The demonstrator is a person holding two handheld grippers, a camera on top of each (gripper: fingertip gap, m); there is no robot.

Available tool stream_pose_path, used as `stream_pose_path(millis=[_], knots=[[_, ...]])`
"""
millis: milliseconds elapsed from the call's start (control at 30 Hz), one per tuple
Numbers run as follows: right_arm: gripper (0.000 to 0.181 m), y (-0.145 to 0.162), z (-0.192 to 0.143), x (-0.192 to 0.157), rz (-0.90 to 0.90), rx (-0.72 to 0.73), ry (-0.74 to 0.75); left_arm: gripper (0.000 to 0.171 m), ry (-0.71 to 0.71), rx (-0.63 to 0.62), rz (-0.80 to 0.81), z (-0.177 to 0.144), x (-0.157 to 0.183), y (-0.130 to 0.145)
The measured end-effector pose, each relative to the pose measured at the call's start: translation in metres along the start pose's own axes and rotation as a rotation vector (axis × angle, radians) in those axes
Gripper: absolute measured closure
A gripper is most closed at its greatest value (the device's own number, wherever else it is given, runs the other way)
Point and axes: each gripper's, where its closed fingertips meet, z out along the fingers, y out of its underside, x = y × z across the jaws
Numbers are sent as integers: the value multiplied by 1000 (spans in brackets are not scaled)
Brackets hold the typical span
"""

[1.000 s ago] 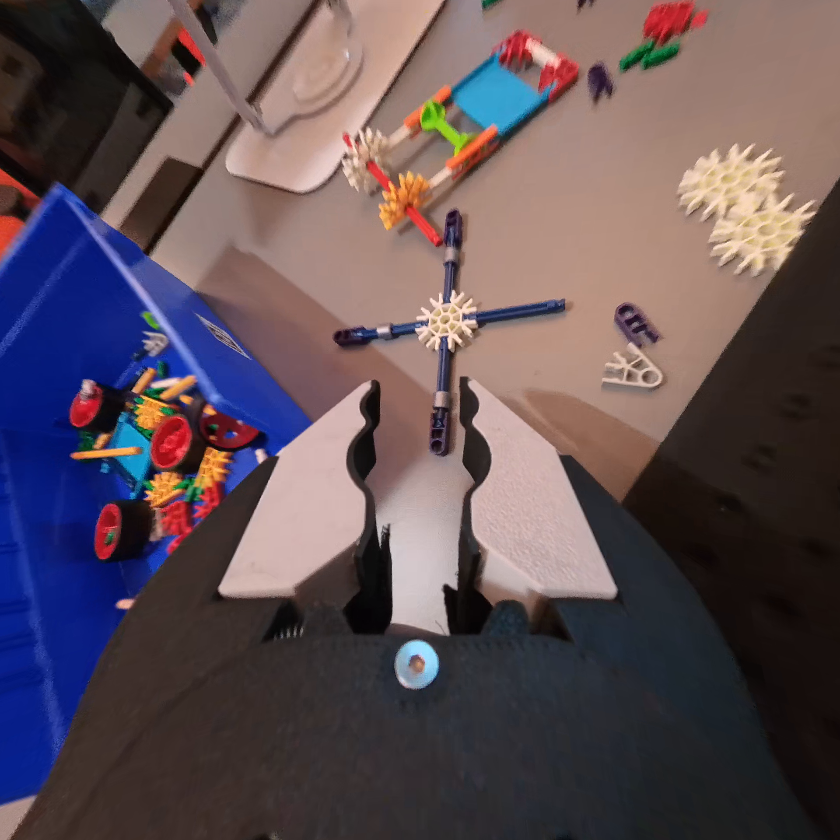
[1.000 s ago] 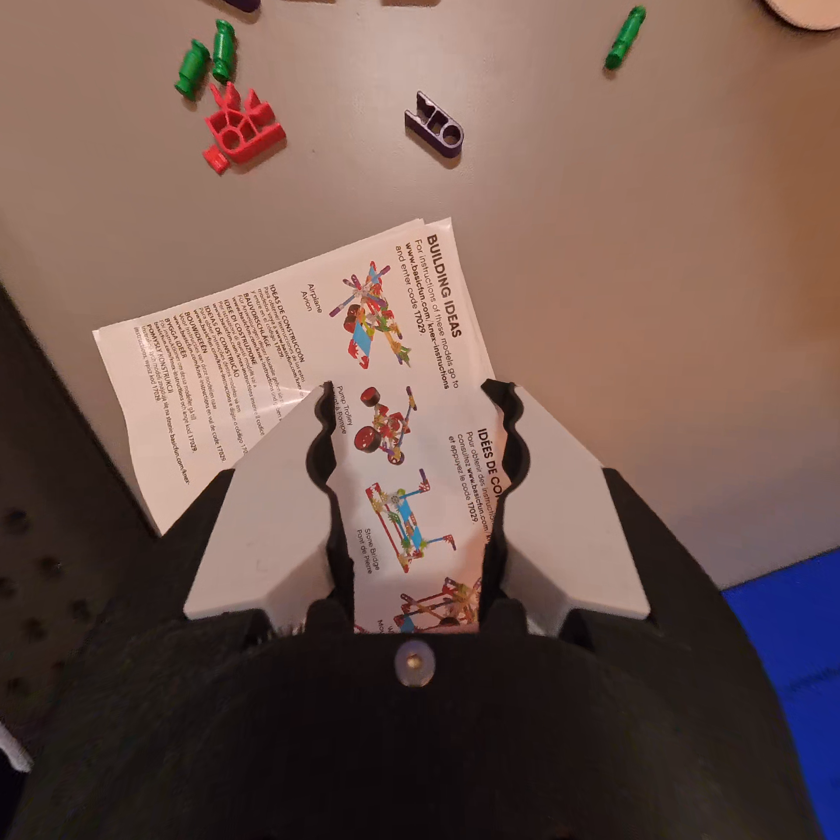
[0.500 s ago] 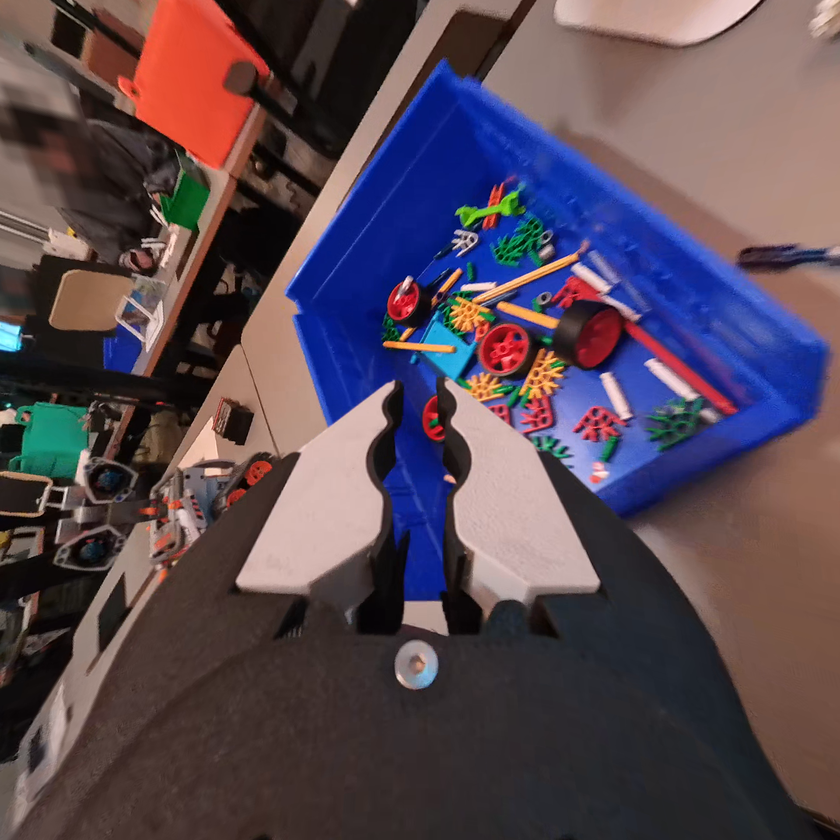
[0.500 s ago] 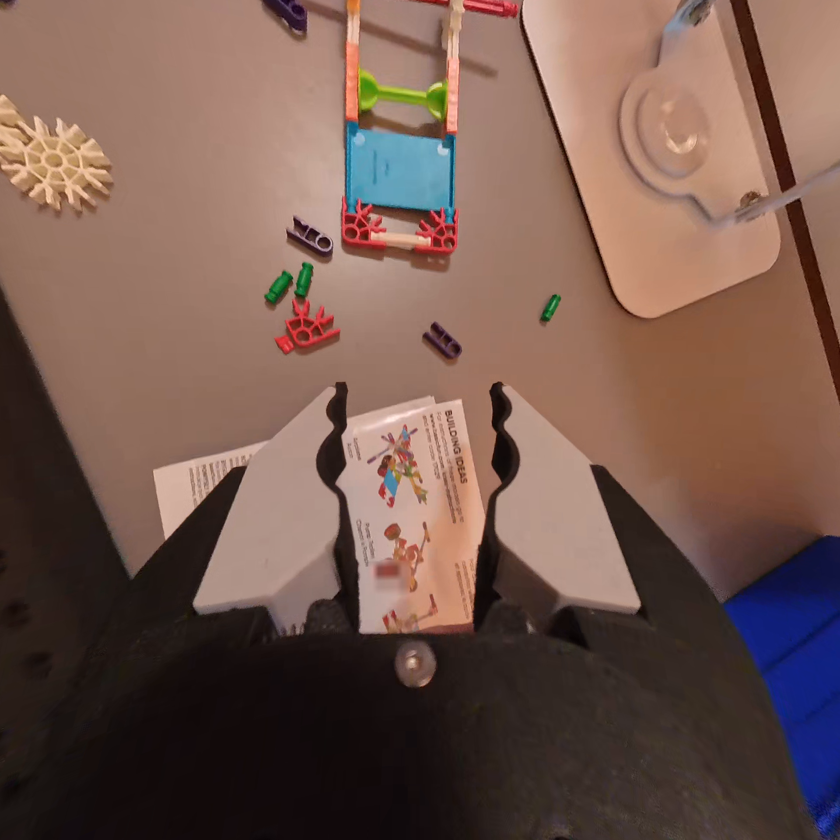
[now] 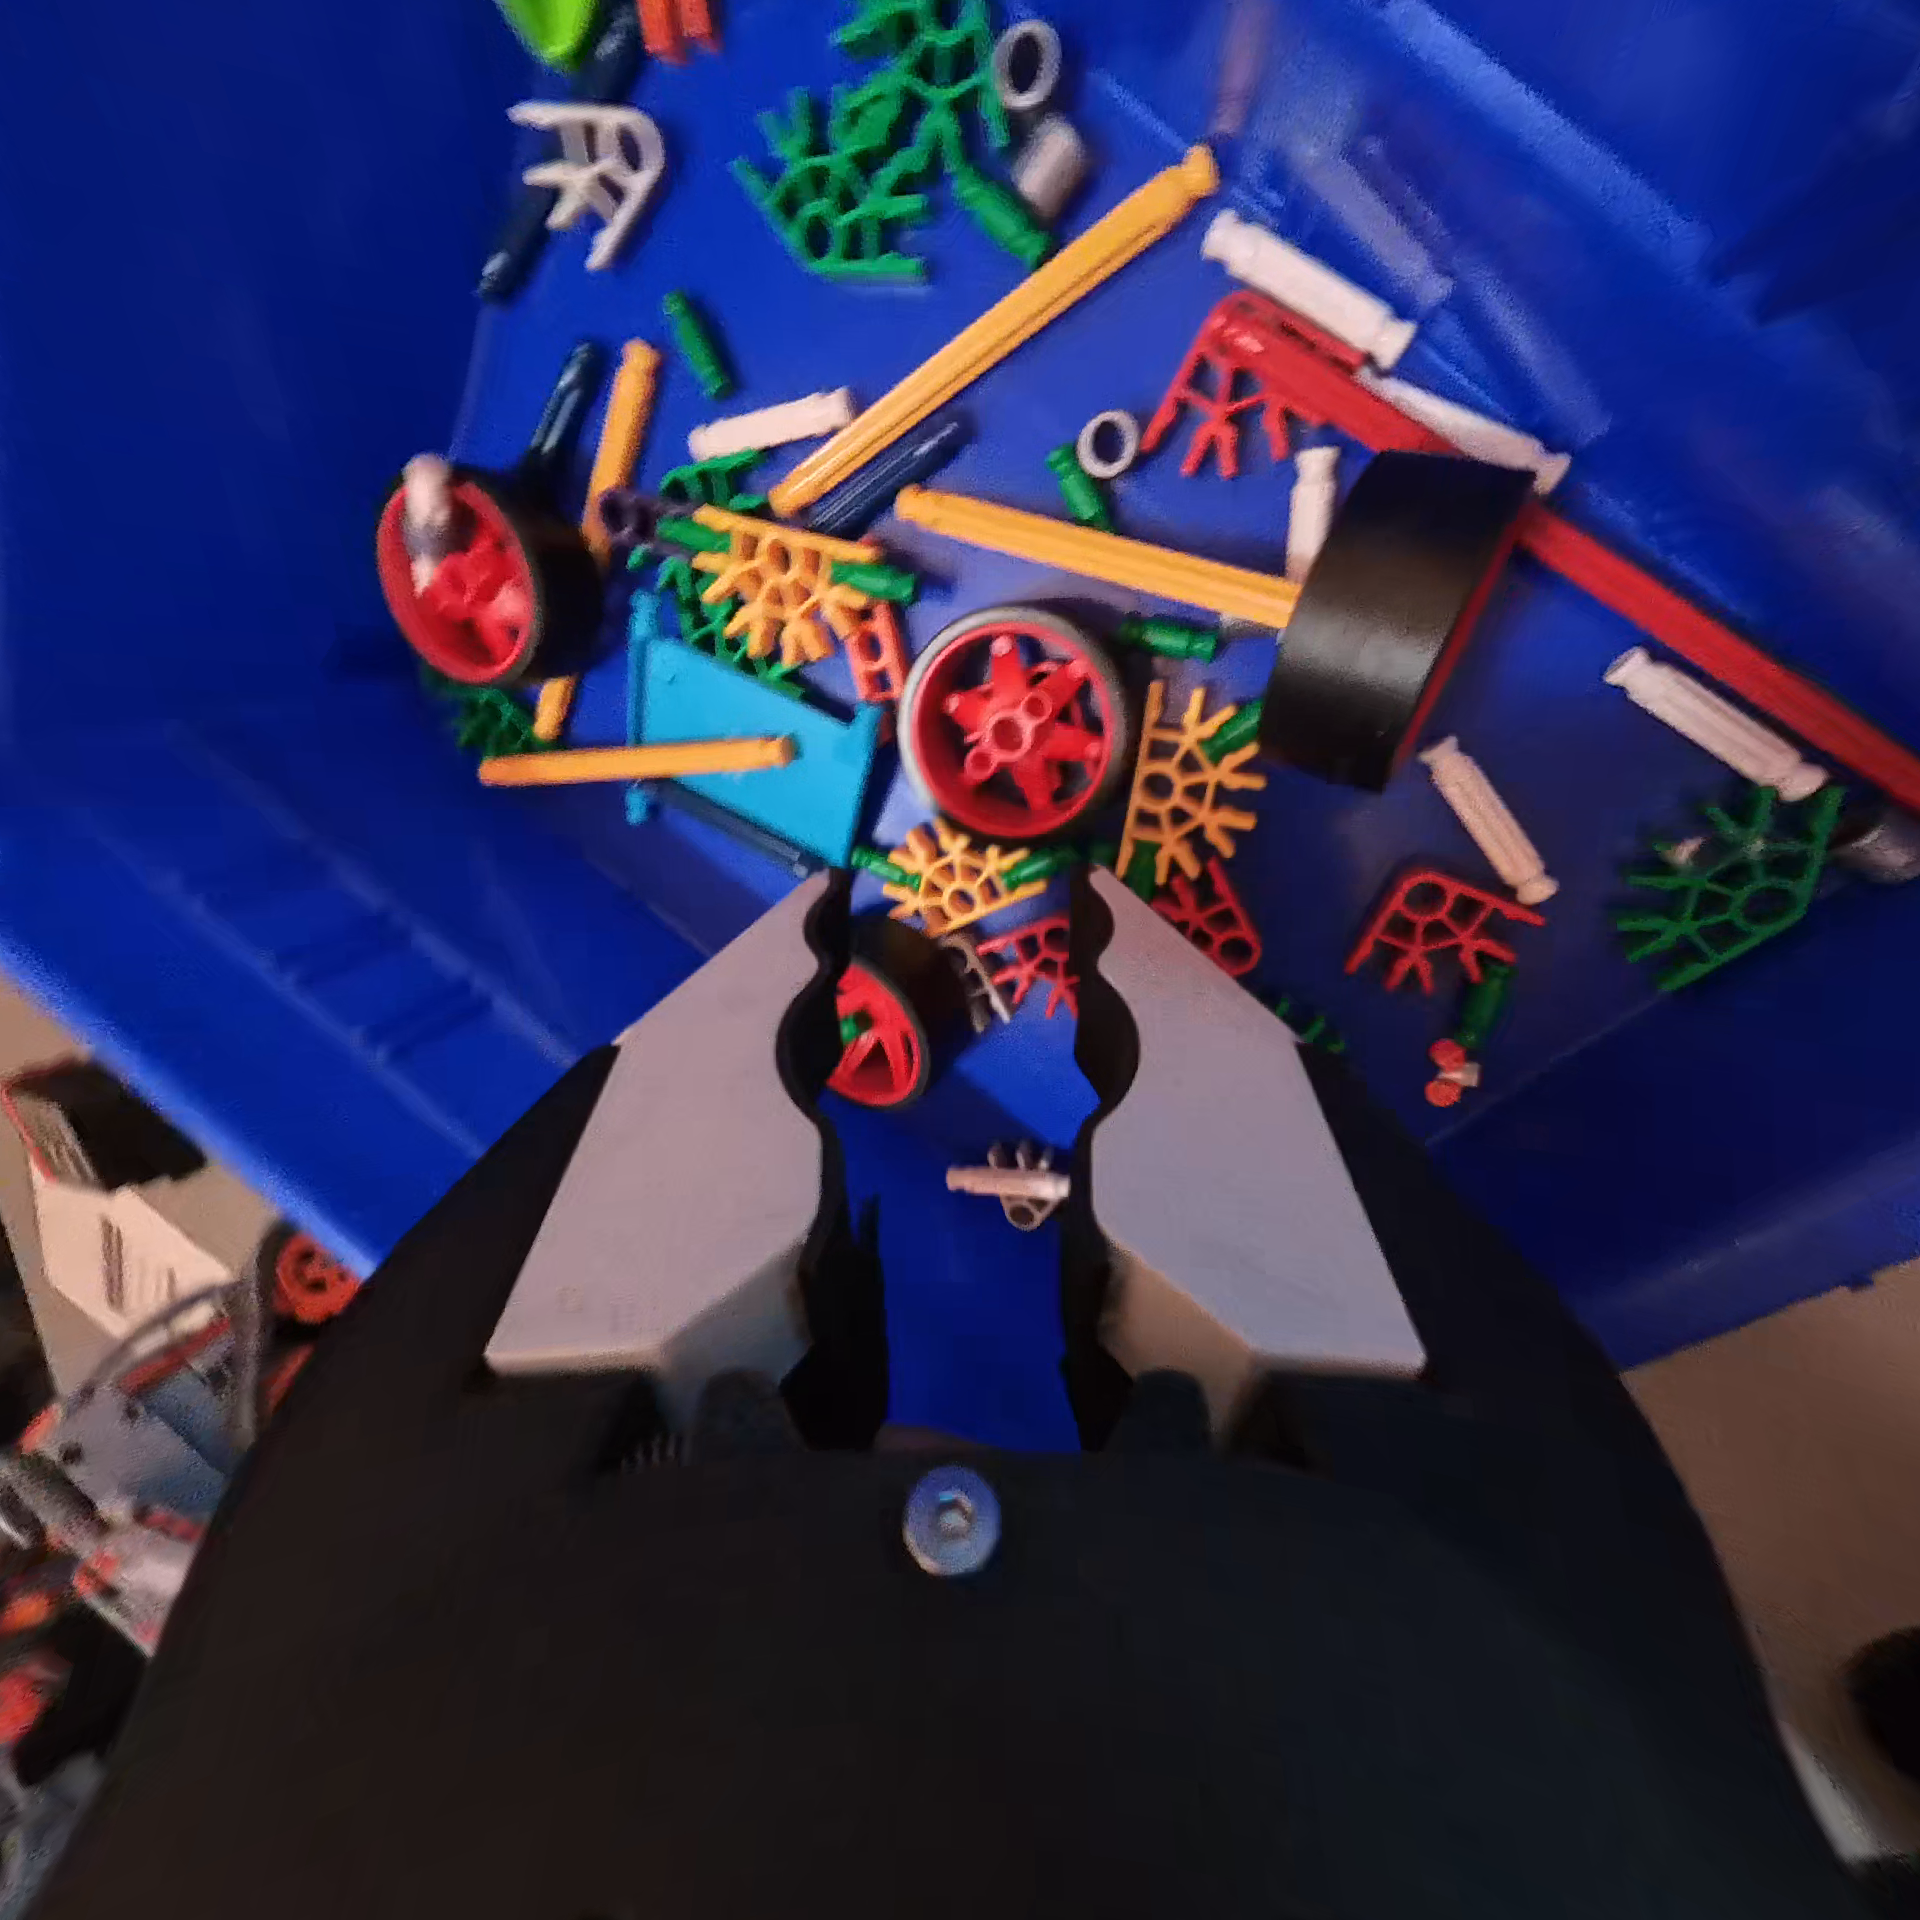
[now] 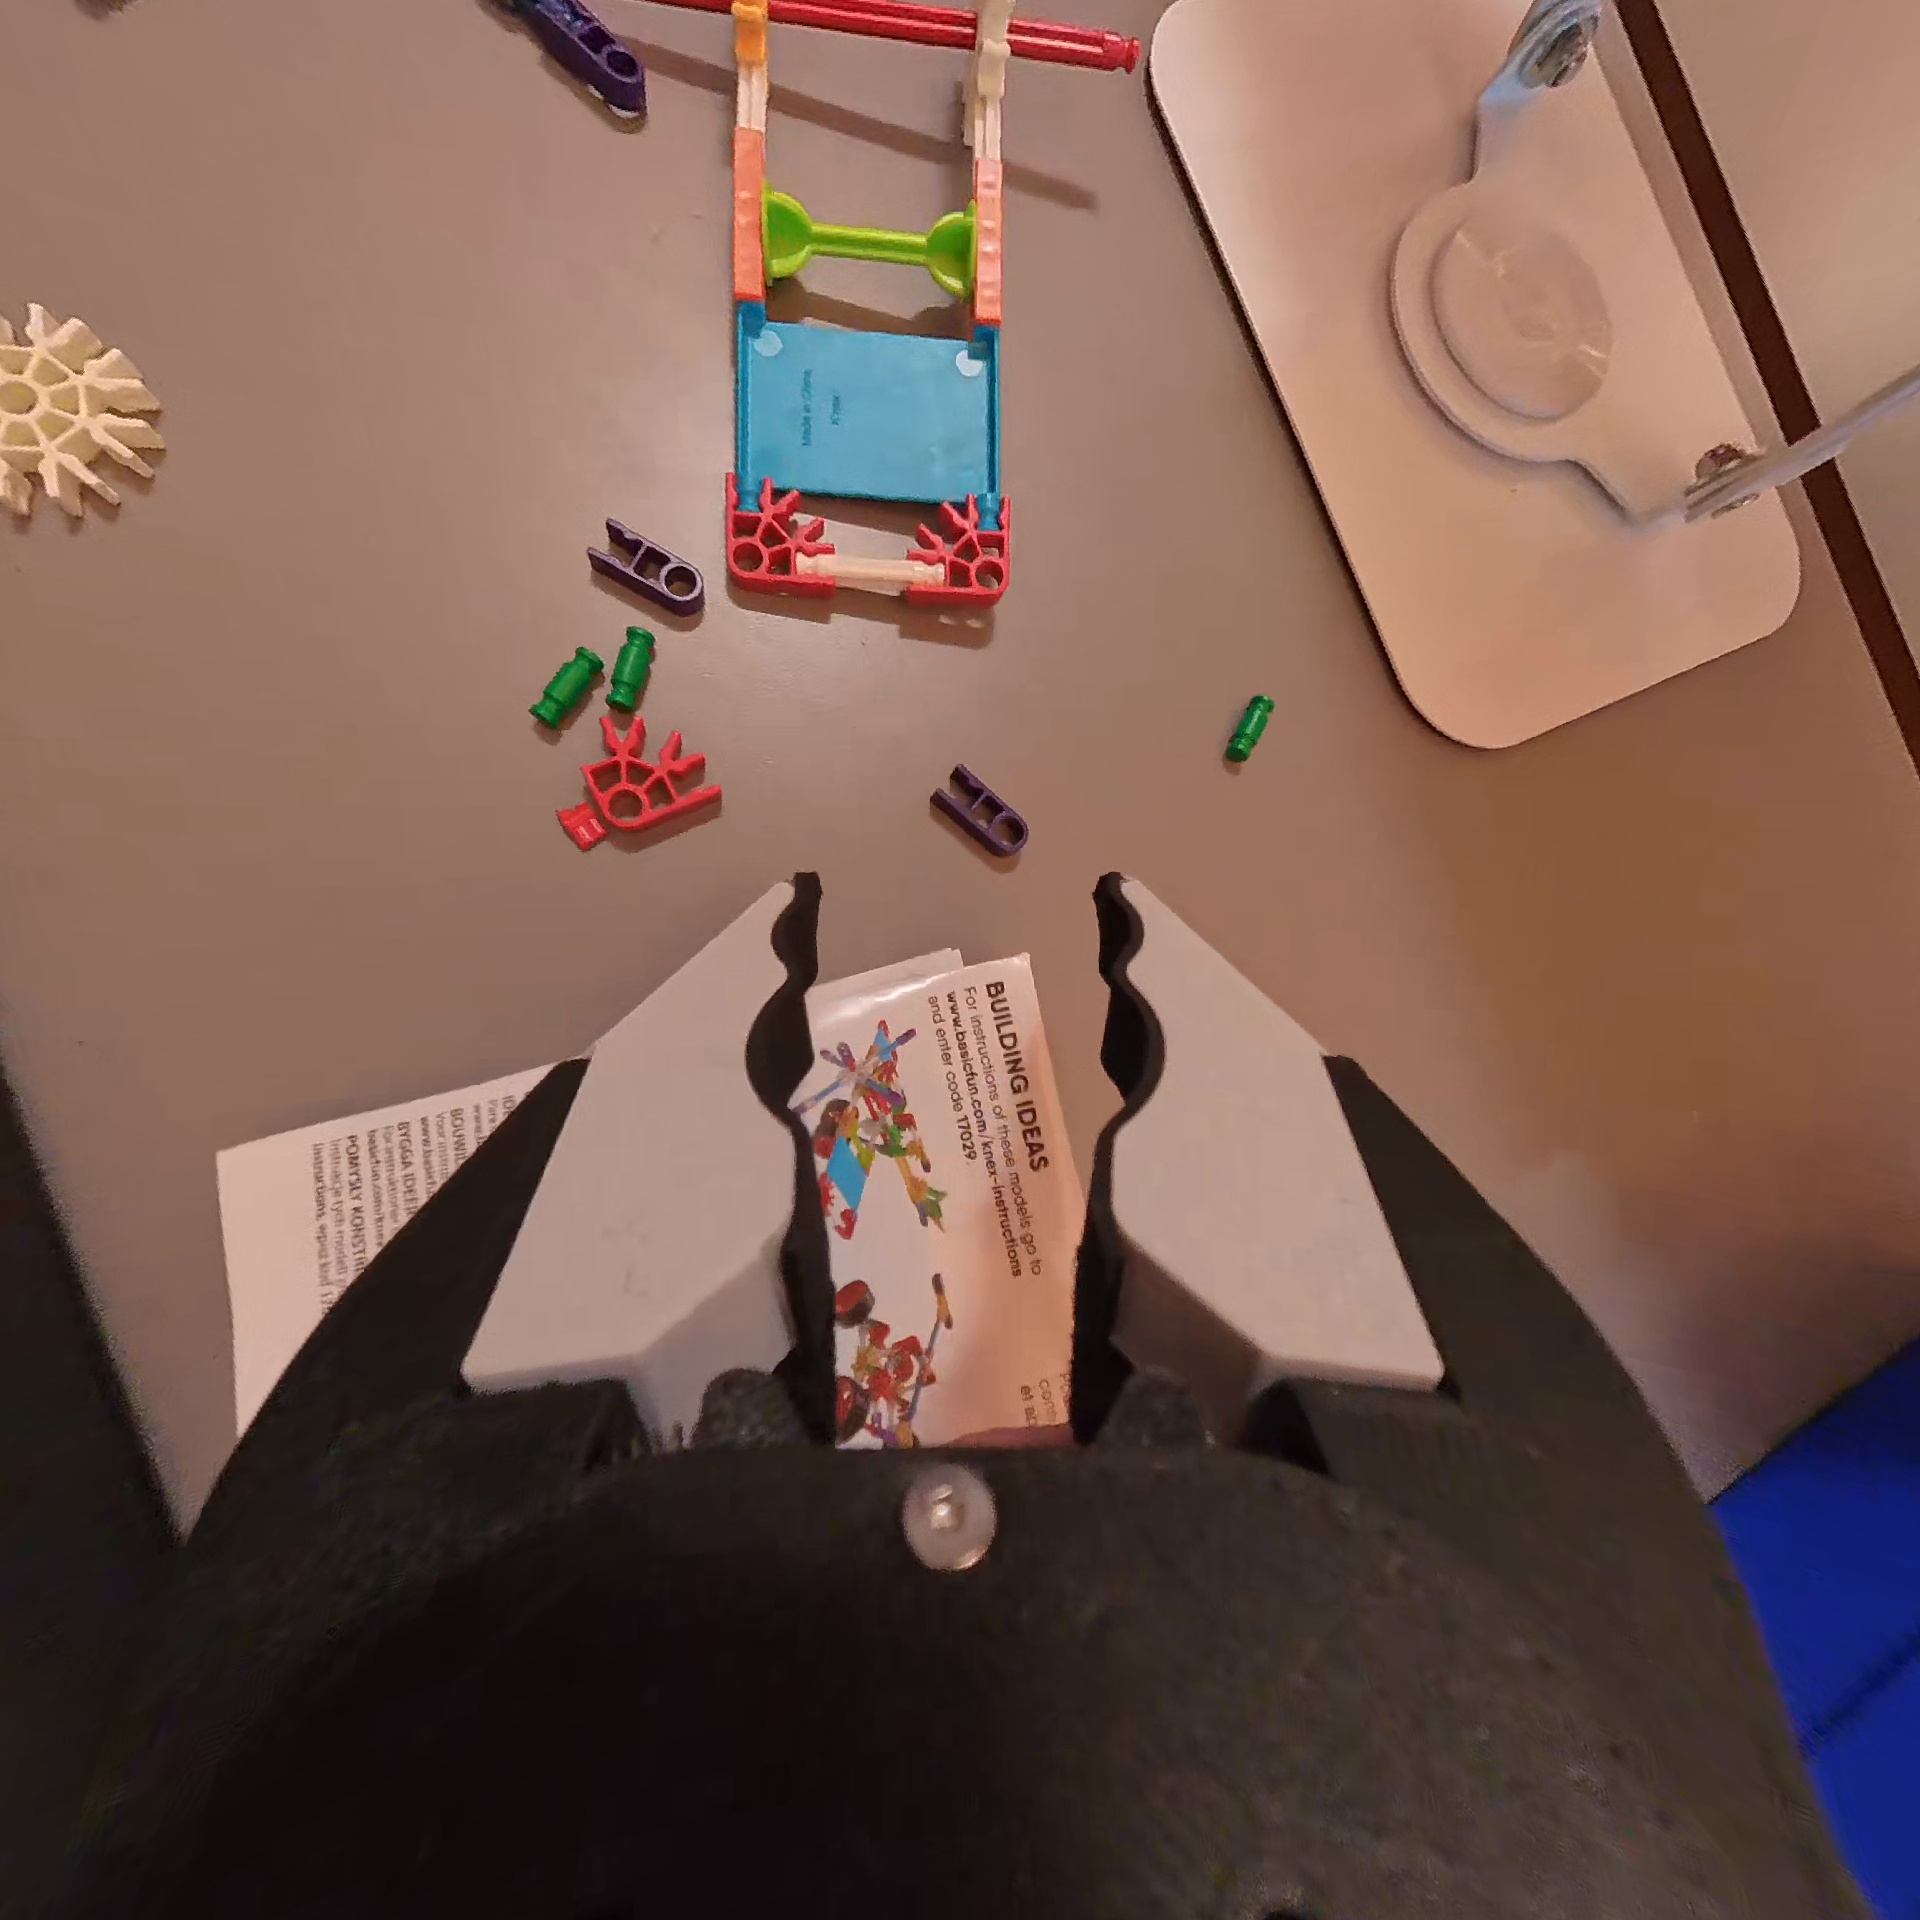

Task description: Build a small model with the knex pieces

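Observation:
My left gripper (image 5: 956, 894) is open and empty above the blue bin (image 5: 260, 831), which holds many loose construction-toy parts. A small red wheel (image 5: 878, 1034) and a yellow snowflake connector (image 5: 951, 873) lie just under its fingertips. A larger red wheel (image 5: 1013, 722), a black tyre (image 5: 1382, 618) and a light blue panel (image 5: 758, 758) lie beyond. My right gripper (image 6: 956, 883) is open and empty above a printed leaflet (image 6: 935, 1143) on the grey table. A purple clip (image 6: 982, 810) lies just ahead of it, and a partly built frame with a blue panel (image 6: 868, 416) farther on.
On the table lie a red connector (image 6: 634, 784), green short rods (image 6: 597, 681), another purple clip (image 6: 649, 566), a white snowflake connector (image 6: 62, 410) and a white stand base (image 6: 1507, 364). The blue bin's corner (image 6: 1829, 1538) shows at the lower right. Clutter (image 5: 114, 1351) lies left of the bin. There is about 45 centimetres between the tips of the two grippers. It is some 4 centimetres from my right tips to the purple clip (image 6: 982, 810).
My left gripper swung from the cross-shaped piece on the table to over the bin, closed in on its parts, and opened wider. My right gripper drew back from the leaflet, bringing the frame into view.

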Motion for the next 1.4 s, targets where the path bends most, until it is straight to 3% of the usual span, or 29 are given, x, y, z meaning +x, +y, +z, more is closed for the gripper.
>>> stream_pose_path(millis=[233,433,500,567,633,733,867,1067,1300,1400], knots=[[131,16,11,9,23,-23,7,121,131,23,221,12,17,-30],[132,23,14,19,62,-29,27,130,95,-62,272,16,0,-18],[133,24,13,23,71,-33,41,130,8,-126,286,17,-19,-8],[133,26,13,26,81,-36,48,141,-14,1,252,11,-23,-30],[133,26,14,27,91,-33,52,137,16,103,236,1,-20,-49],[134,27,15,28,94,-39,56,150,111,225,247,-6,-1,-72],[135,27,15,27,91,-39,52,157,130,199,320,8,5,-70],[135,27,14,25,85,-37,48,148,237,179,367,18,19,-66],[135,27,15,24,74,-39,42,167,247,156,392,27,22,-66],[135,26,14,23,68,-38,44,168,289,190,388,25,28,-71]])
